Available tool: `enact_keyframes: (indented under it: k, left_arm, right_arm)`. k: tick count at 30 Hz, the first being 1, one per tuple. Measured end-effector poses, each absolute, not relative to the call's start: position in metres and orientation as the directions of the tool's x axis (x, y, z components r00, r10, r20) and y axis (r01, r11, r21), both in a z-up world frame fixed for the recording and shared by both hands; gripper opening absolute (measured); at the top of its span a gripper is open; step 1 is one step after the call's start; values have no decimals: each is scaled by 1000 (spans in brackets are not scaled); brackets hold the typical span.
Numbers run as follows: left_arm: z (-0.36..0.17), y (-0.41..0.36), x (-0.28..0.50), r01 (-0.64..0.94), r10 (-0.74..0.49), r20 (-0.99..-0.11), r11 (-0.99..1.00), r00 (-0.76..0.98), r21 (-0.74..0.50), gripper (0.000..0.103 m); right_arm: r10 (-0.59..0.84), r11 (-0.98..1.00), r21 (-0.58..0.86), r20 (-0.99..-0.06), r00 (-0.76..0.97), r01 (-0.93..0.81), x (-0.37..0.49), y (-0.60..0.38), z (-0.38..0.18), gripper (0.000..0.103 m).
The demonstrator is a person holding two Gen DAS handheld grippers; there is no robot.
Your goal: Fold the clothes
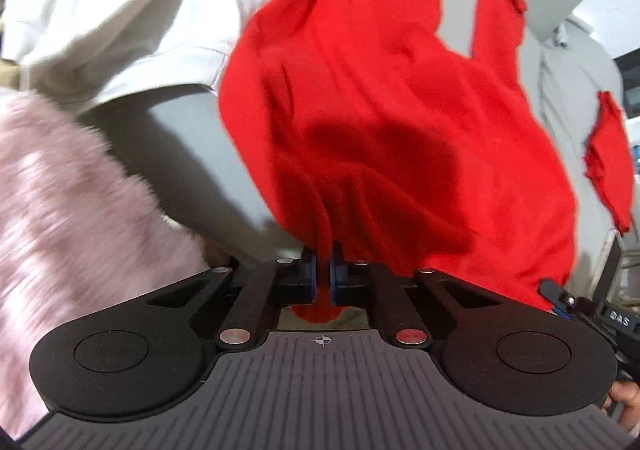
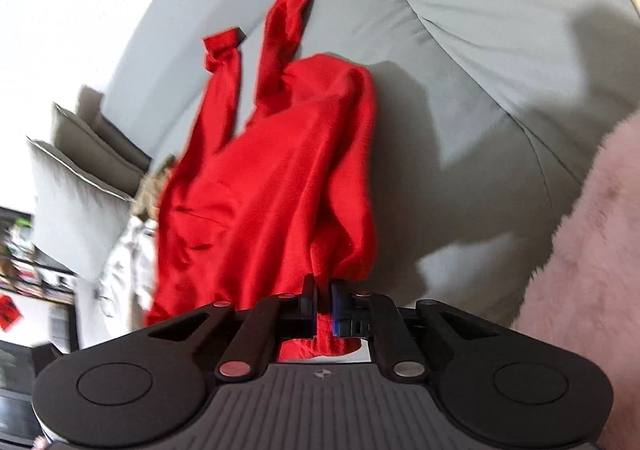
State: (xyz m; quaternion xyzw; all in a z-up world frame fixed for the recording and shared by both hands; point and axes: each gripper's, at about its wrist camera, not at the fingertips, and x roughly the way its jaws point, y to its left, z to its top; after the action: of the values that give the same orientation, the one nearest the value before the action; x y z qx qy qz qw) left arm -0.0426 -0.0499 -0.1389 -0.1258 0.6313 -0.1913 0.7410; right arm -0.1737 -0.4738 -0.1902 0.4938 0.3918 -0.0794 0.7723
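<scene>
the left gripper (image 1: 324, 270), a black two-finger tong with blue pads, is pressed together on a bunched fold of the bright red knit long-sleeved garment (image 1: 380, 109); a tuft of the red cloth pokes out behind the pads, toward the camera. from that pinch the garment spreads away up and to the right in the left wrist view, over the pale grey fabric sofa (image 1: 184, 153).

the right gripper (image 2: 323, 298), of the same build, is likewise clamped on a gathered edge of the same red garment (image 2: 260, 185), with red cloth showing between and behind its pads. in the right wrist view the garment runs away from the tongs up and to the left, its two sleeves (image 2: 280, 29) stretched out side by side on the sofa (image 2: 460, 69) seat, cuffs farthest from the gripper.

a white garment (image 1: 120, 9) lies to the left of the red one, just beside it. a fluffy pale pink fabric (image 1: 60, 209) fills the lower left of the left wrist view and shows again at the right edge (image 2: 592, 250) of the right wrist view. grey cushions (image 2: 76, 185) lie at the sofa's far left.
</scene>
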Motion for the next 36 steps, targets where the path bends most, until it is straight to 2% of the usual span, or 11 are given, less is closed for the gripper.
enact_keyframes:
  k: [4, 6, 10, 11, 14, 17, 21, 23, 26, 30, 36]
  left_arm:
    - [-107, -30, -54, 83, -542, -820, 840, 184, -537, 3]
    - [-89, -18, -63, 68, -591, -774, 802, 226, -593, 3]
    - [-37, -12, -67, 115, -705, -605, 681, 371, -723, 3]
    - [-28, -8, -71, 135, -704, -595, 682, 387, -719, 3]
    - [-6, -16, -67, 146, -702, -581, 680, 413, -719, 2]
    - [29, -27, -66, 235, -714, -513, 666, 477, -708, 3]
    - [37, -38, -61, 278, -774, -436, 591, 459, -757, 3]
    - [31, -39, -64, 303, -776, -454, 603, 437, -738, 3]
    - [-18, -42, -60, 160, -750, -594, 650, 291, -743, 3]
    - [-90, -46, -57, 31, -698, -693, 708, 181, -705, 3]
    - [-135, -59, -36, 14, -597, -794, 800, 111, -600, 3]
  right_arm:
    - [270, 425, 773, -604, 750, 470, -196, -476, -167, 8]
    - [236, 378, 826, -522, 820, 417, -213, -481, -144, 8]
    - [178, 424, 871, -347, 921, 247, -238, -478, -83, 7]
    - [167, 467, 857, -326, 930, 216, -240, -475, -67, 7]
    - [164, 474, 844, -364, 917, 250, -230, -477, -46, 8]
    - [107, 553, 814, -279, 954, 176, -229, -476, -10, 8]
    - [58, 577, 808, -182, 982, 116, -241, -476, 19, 8]
    - [37, 619, 769, -230, 972, 158, -244, -477, 19, 8]
    - [87, 512, 783, -457, 885, 354, -241, -491, -25, 8]
    - [128, 458, 726, -625, 770, 513, -235, -493, -81, 8]
    - [171, 436, 649, -740, 650, 624, -203, -501, -131, 8]
